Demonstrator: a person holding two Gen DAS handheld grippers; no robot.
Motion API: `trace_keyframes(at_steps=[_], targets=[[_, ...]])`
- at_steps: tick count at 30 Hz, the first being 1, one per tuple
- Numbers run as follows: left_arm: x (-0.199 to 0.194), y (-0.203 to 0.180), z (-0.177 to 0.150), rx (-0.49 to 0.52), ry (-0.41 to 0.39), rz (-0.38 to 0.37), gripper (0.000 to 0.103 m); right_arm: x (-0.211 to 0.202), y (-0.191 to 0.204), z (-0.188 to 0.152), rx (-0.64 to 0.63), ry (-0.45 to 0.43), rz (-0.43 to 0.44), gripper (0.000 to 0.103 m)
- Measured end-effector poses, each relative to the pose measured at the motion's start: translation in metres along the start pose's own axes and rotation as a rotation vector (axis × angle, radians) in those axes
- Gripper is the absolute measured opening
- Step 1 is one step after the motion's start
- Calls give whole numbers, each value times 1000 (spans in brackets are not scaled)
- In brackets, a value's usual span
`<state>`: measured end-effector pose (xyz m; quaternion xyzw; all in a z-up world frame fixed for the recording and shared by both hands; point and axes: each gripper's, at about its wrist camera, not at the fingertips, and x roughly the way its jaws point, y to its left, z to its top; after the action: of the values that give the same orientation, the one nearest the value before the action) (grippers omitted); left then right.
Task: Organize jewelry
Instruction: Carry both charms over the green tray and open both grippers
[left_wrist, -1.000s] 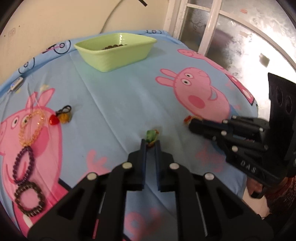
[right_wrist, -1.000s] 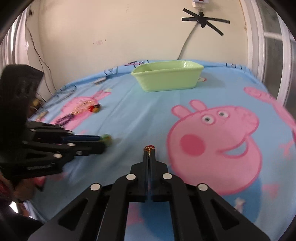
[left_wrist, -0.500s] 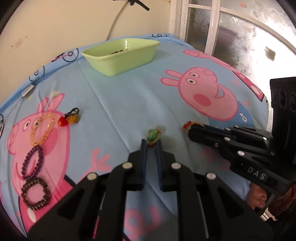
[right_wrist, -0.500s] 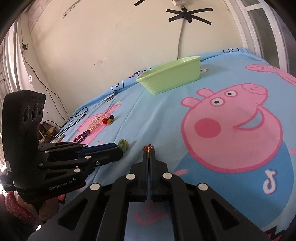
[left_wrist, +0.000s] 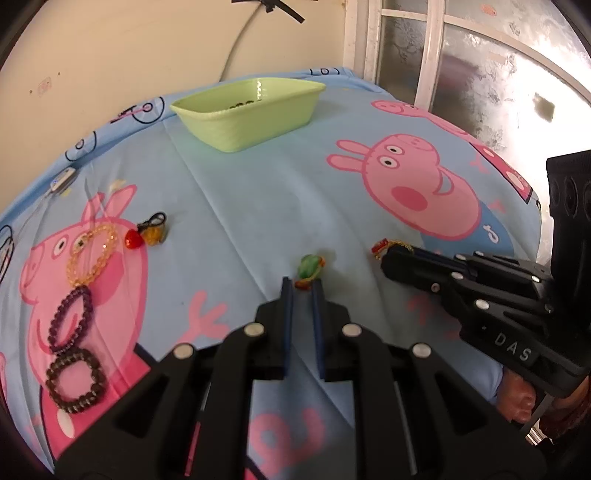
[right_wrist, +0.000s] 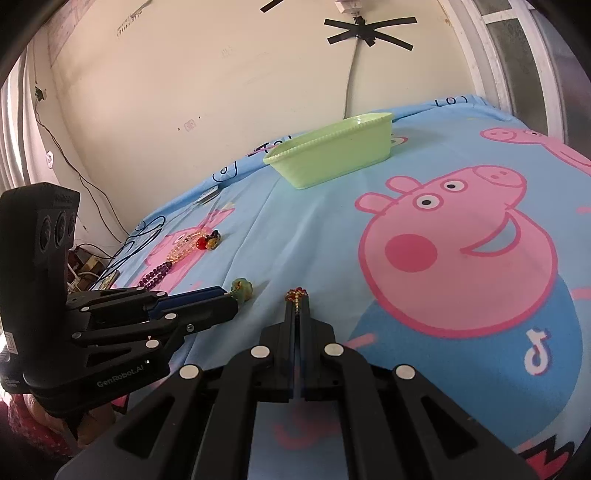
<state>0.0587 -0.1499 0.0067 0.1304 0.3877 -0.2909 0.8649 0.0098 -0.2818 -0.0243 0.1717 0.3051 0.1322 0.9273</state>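
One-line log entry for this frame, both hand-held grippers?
left hand-held gripper: shut on green pendant | right hand-held gripper: shut on red-gold chain | green tray: ahead, not reached

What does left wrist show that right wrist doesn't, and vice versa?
Left wrist only: the dark bead bracelet, dark beads inside the green tray, and the window.
Right wrist only: the cables and clutter off the bed's edge.
Both: left gripper pinching the green pendant, right gripper shut on the red-and-gold chain, the purple bracelet, the red charm.
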Motion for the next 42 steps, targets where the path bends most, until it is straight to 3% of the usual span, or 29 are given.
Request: trace_keyframes(at_steps=[18, 31, 34, 37, 42], targets=[[0, -1, 0, -5, 0, -5, 11, -1, -1, -1, 5, -4, 1, 0], [1, 2, 0, -20, 4, -33, 11, 2, 11, 4, -37, 22, -71, 0], [2, 18, 3, -78, 17, -115, 6, -2, 7, 12, -16, 7, -54, 0], [8, 48, 4, -226, 46, -305, 3, -7, 6, 25, -8, -7, -34, 0], [3, 70, 18, -304, 23, -388, 3, -9, 7, 52, -61, -46, -10, 0]])
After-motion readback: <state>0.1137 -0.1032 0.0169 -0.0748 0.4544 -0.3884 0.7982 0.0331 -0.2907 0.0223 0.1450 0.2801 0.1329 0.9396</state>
